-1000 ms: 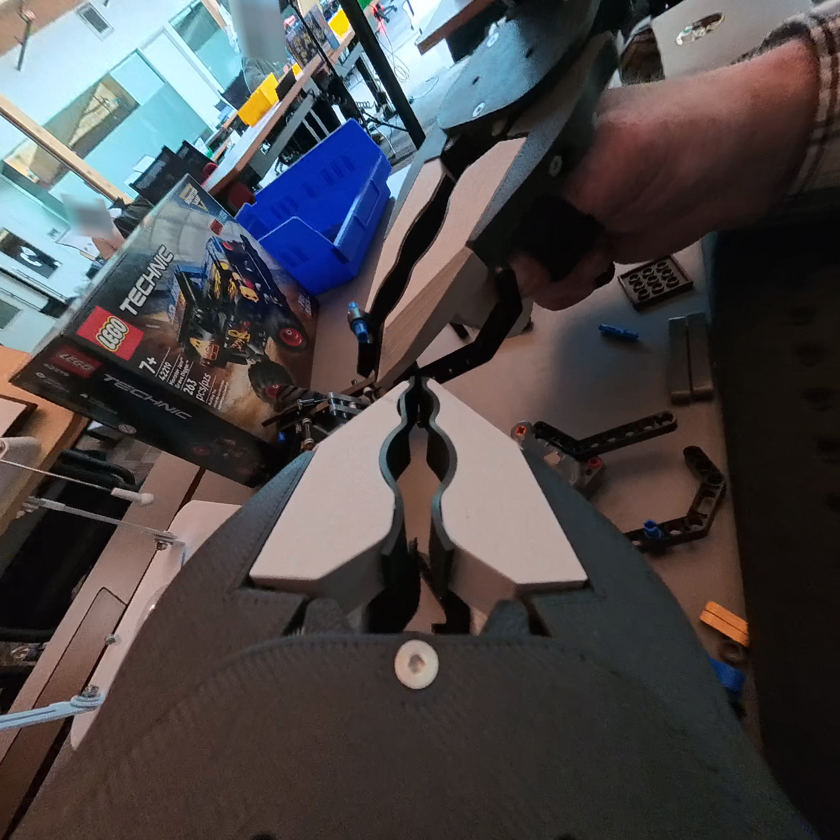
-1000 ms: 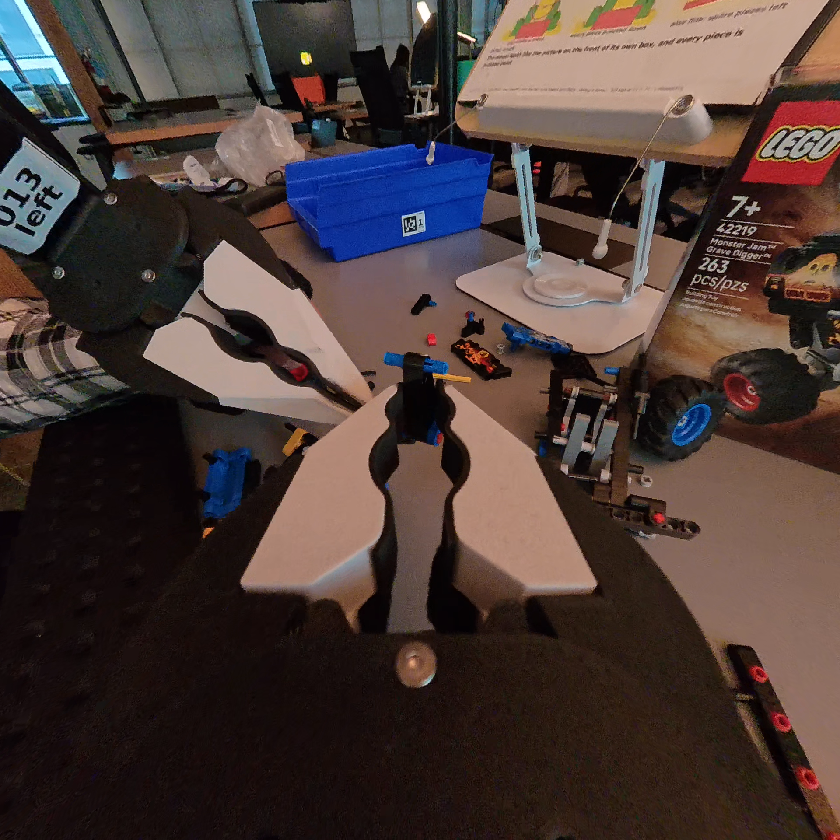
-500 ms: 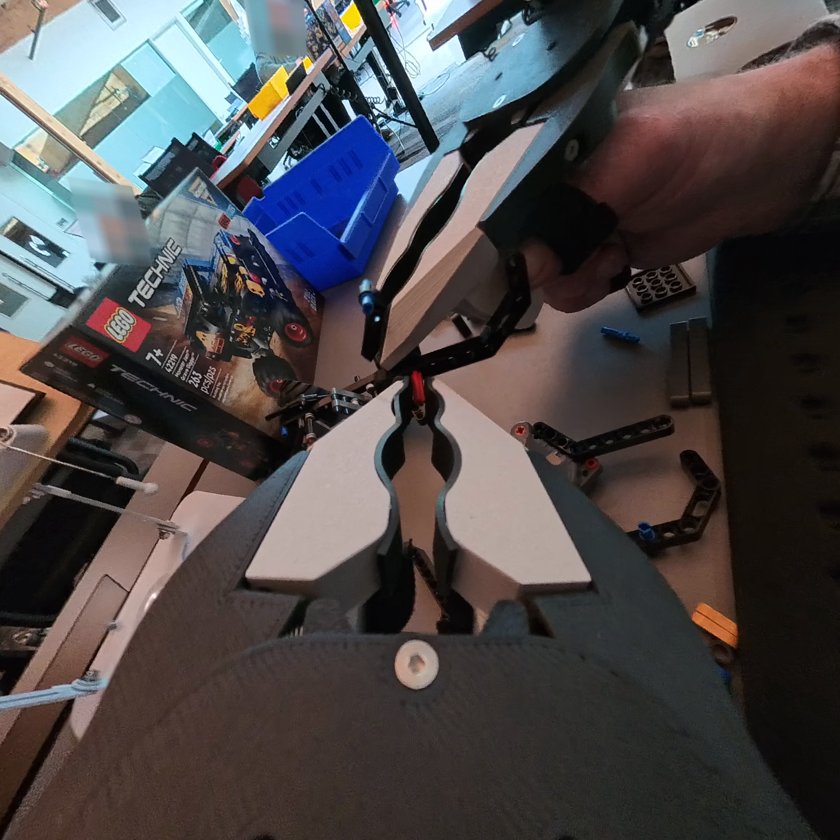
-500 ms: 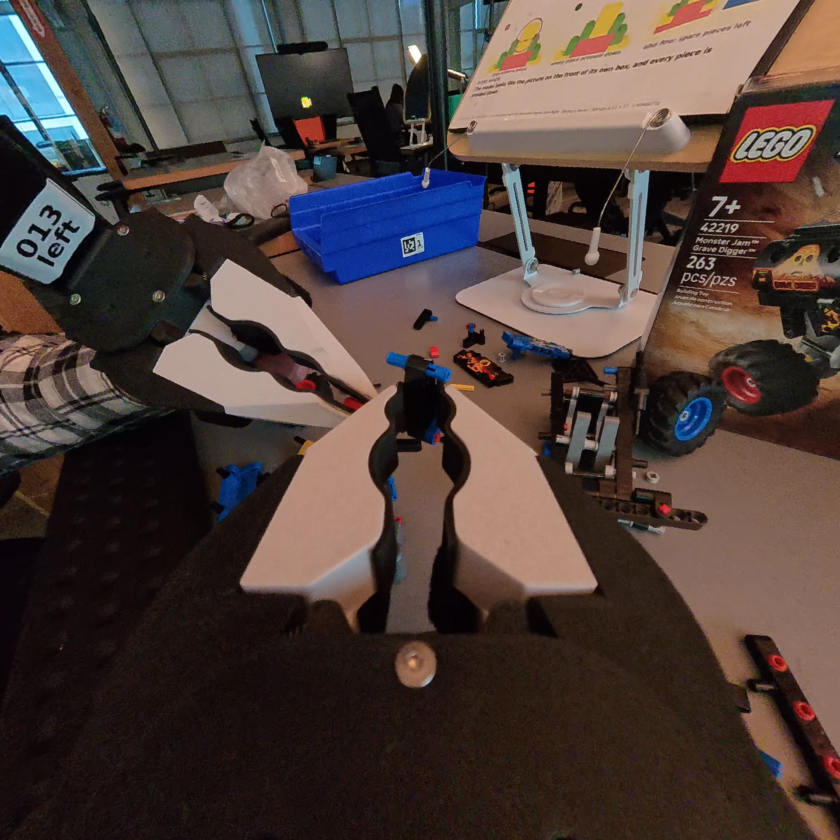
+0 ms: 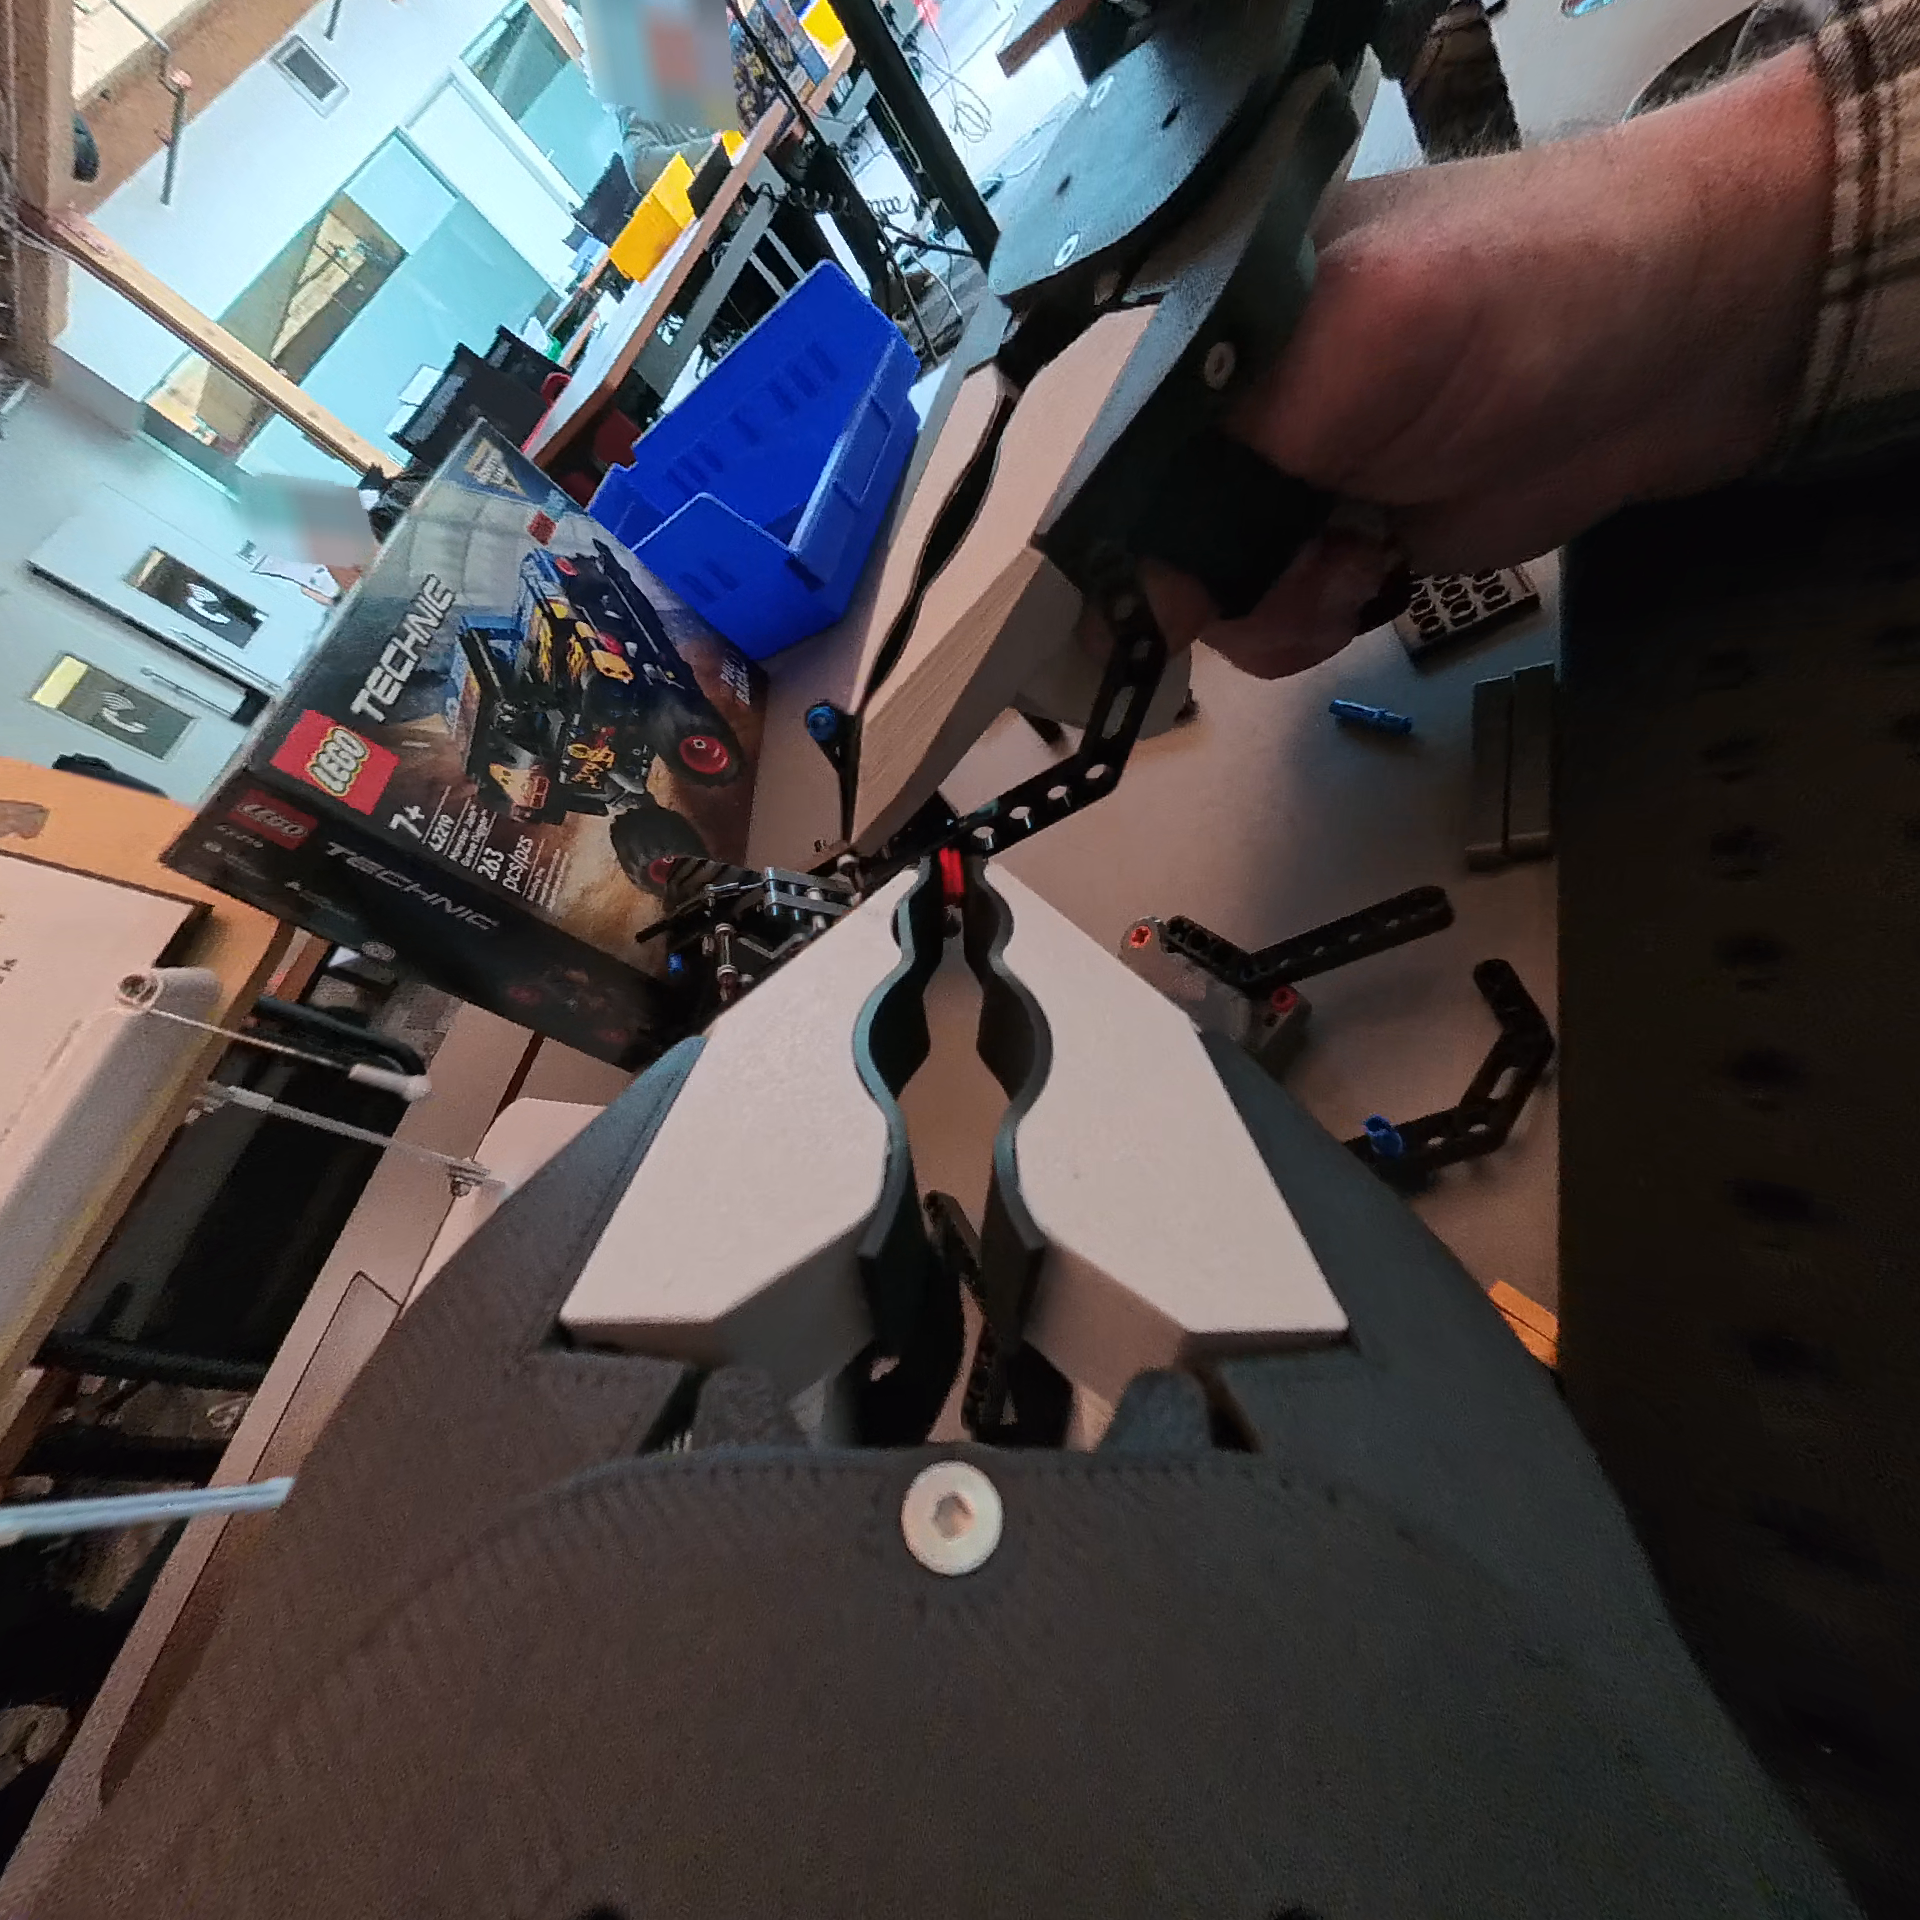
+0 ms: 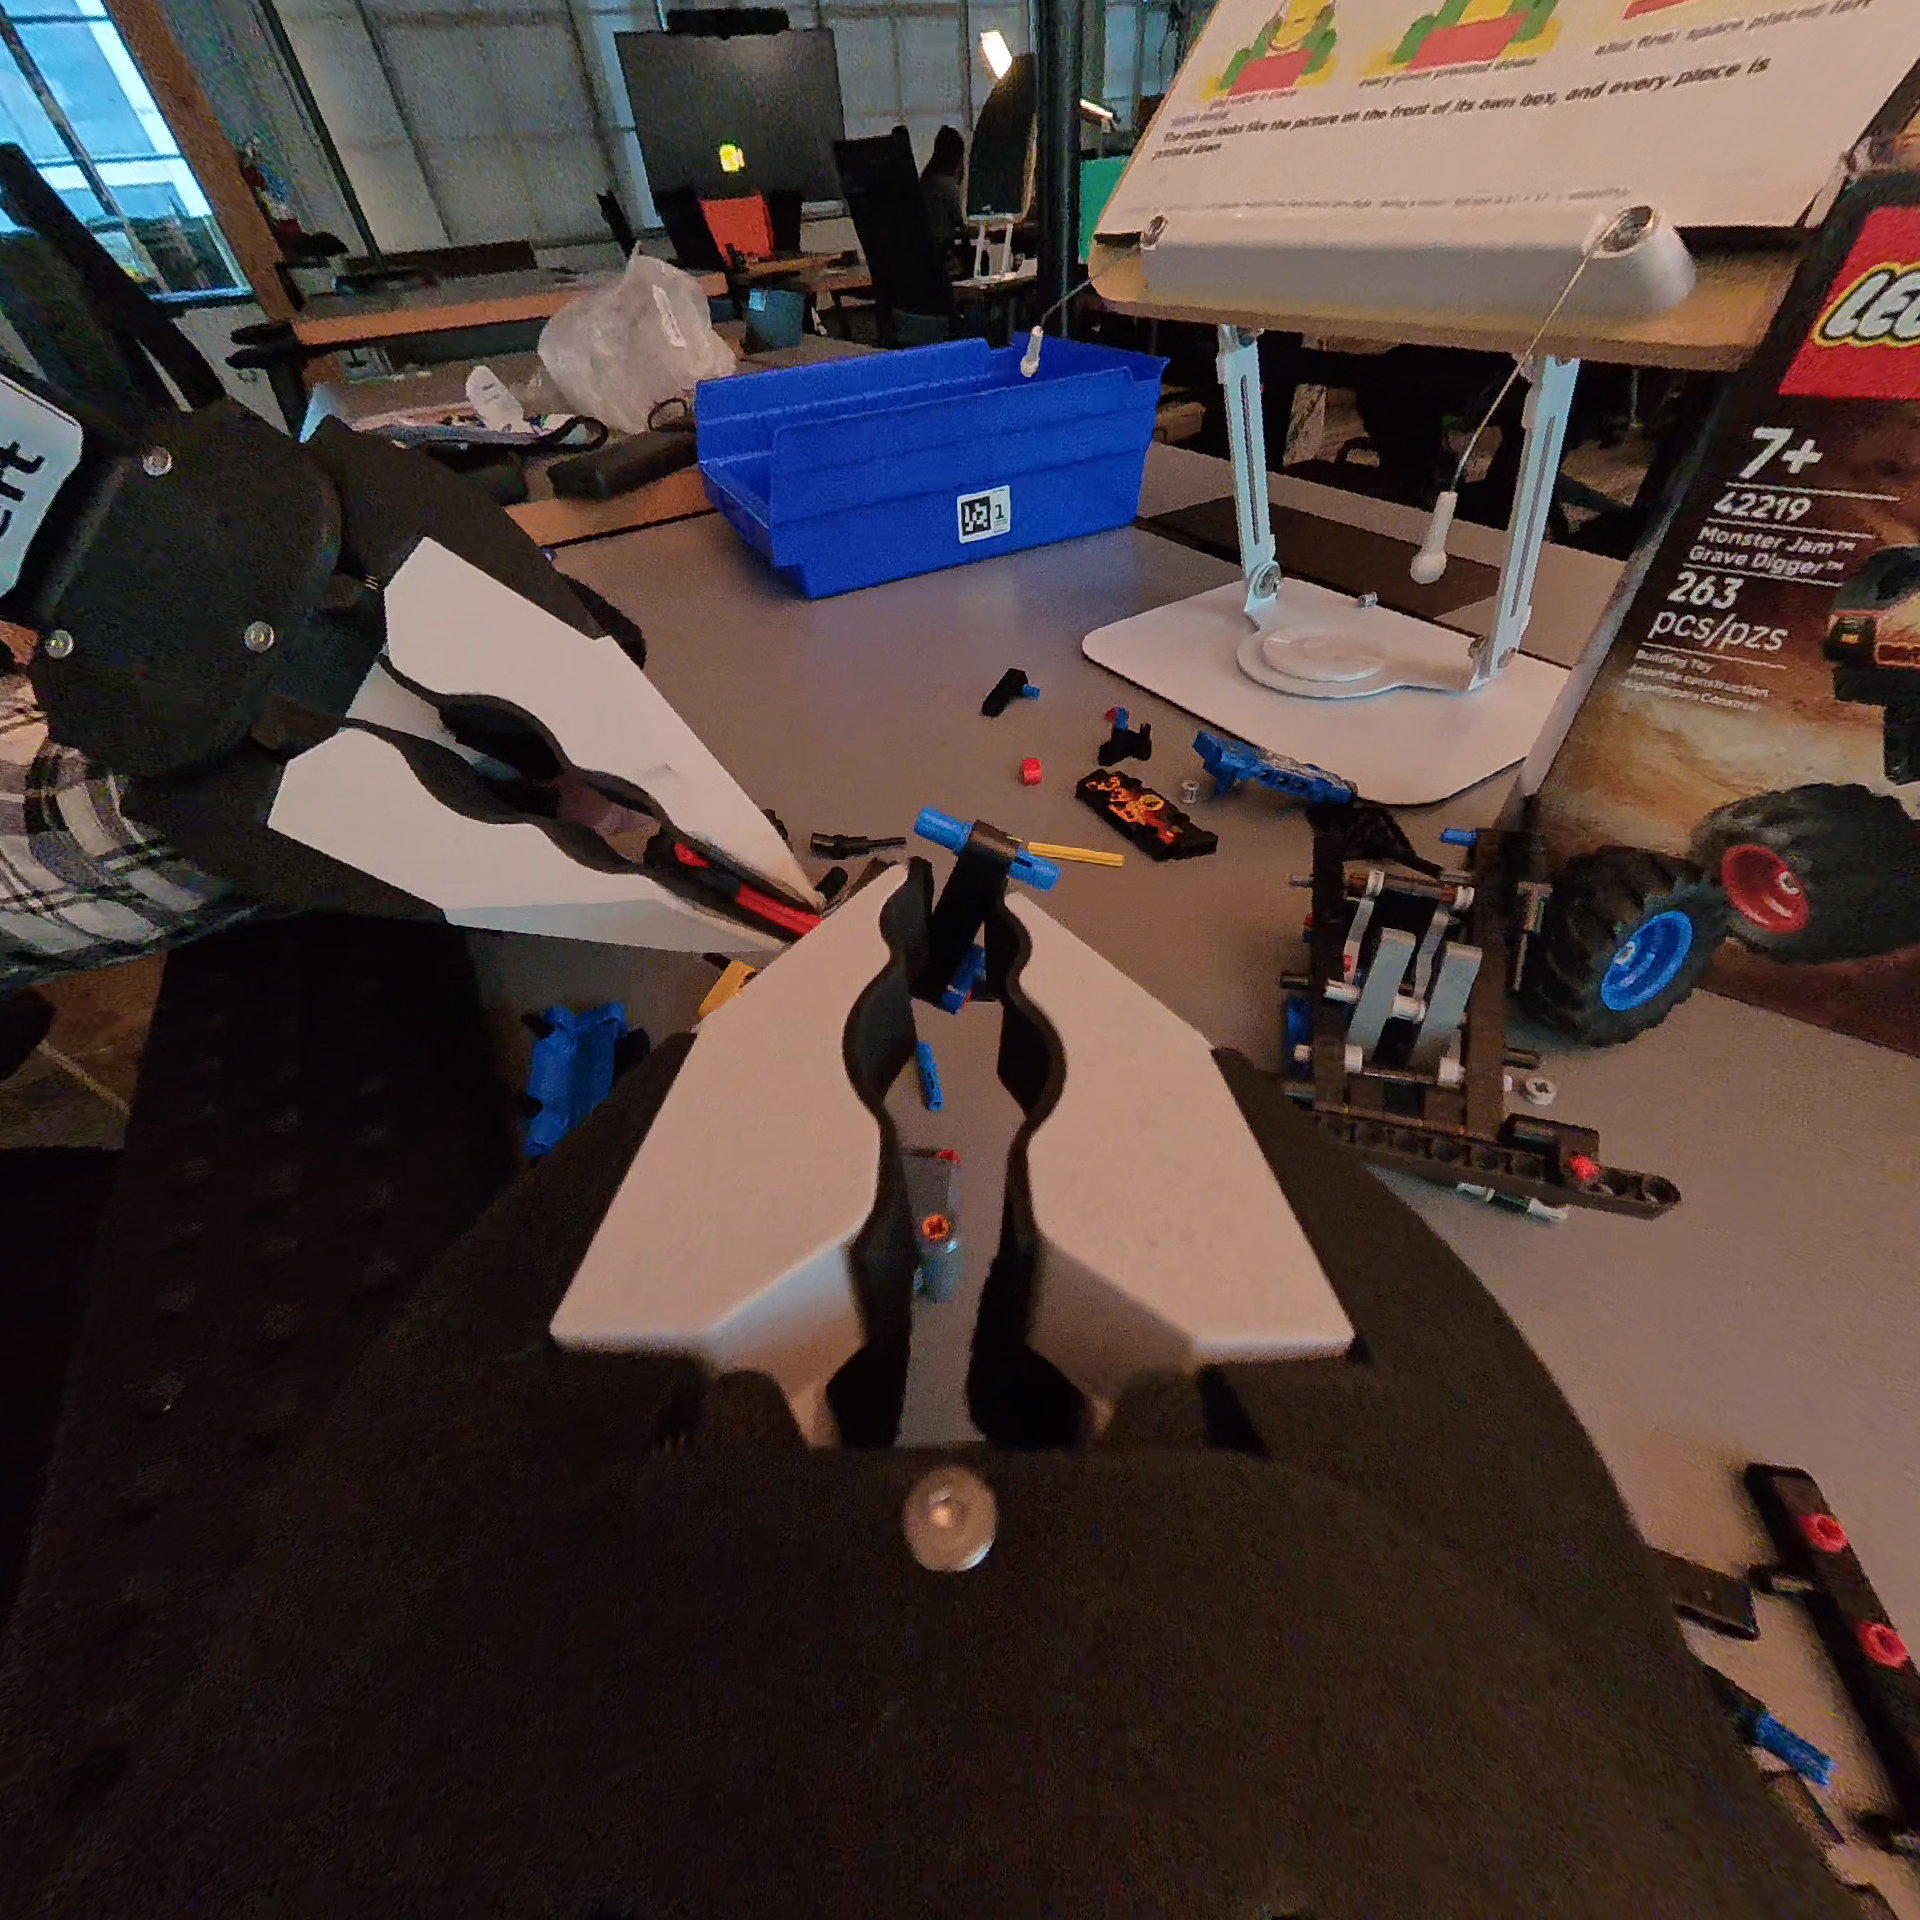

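While the left tool [image 5: 948, 883] pinches a red pin [image 5: 948, 871] at its tips, the right tool [image 6: 961, 899] grips a black beam [image 6: 966, 904] carrying blue pins above the worktop [image 6: 883, 686]. Both parts look light, rigid and slick; the beam's flat sides suit gripping best.

Unquoted print on toy box [image 6: 1756, 665], instruction sheet [image 6: 1507, 114], blue bin's [image 6: 925, 468] sticker [image 6: 982, 514].

Left tongs [image 5: 948, 883], pale grey with black lining, pinch a red pin [image 5: 947, 869]; beyond them a bright blue bin [image 5: 769, 499], and a plaid sleeve [image 5: 1870, 187].
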